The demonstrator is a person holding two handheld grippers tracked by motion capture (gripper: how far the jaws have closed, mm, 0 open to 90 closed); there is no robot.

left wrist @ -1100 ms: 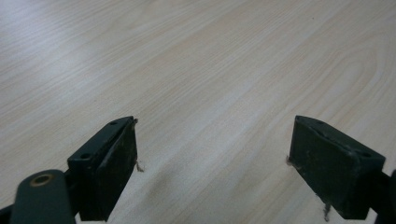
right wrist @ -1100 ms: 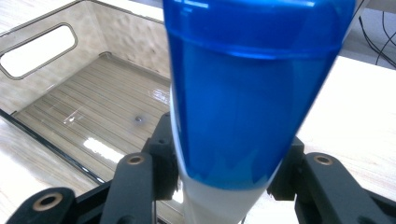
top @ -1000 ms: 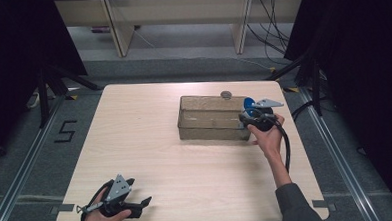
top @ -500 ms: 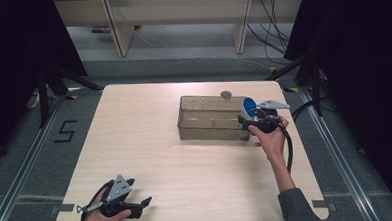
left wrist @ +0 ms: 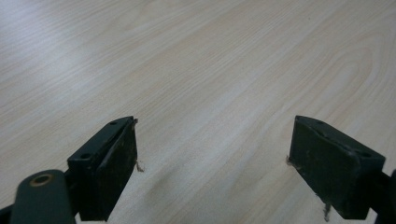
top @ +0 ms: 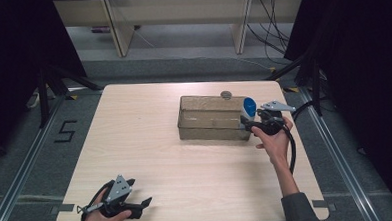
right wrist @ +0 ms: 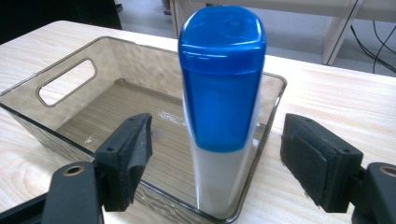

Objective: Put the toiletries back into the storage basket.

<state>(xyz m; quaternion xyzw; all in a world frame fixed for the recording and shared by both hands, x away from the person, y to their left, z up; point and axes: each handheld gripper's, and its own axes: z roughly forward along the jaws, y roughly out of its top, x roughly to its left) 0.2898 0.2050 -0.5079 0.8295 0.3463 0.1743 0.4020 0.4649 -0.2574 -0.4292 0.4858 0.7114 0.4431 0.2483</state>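
Observation:
A white bottle with a tall blue cap (top: 249, 108) (right wrist: 219, 93) stands upright inside the right end of a clear smoky plastic bin (top: 209, 126) (right wrist: 65, 77), close to its wall. My right gripper (top: 245, 122) (right wrist: 215, 149) is just outside that end, and its jaws have just been opening. The pads now stand apart on either side of the bottle without touching it. My left gripper (top: 140, 205) (left wrist: 212, 154) rests near the table's front left edge, open, with bare wood between its jaws.
A small round grey object (top: 226, 94) lies on the table just behind the bin. The bin has a cut-out handle (right wrist: 67, 81) in its far end. Light wood tabletop (top: 145, 137) spreads left of the bin.
The right gripper's jaws have opened and let go of the bottle, which now stands in the bin's right end. The right hand has drawn back slightly. The left hand has not moved.

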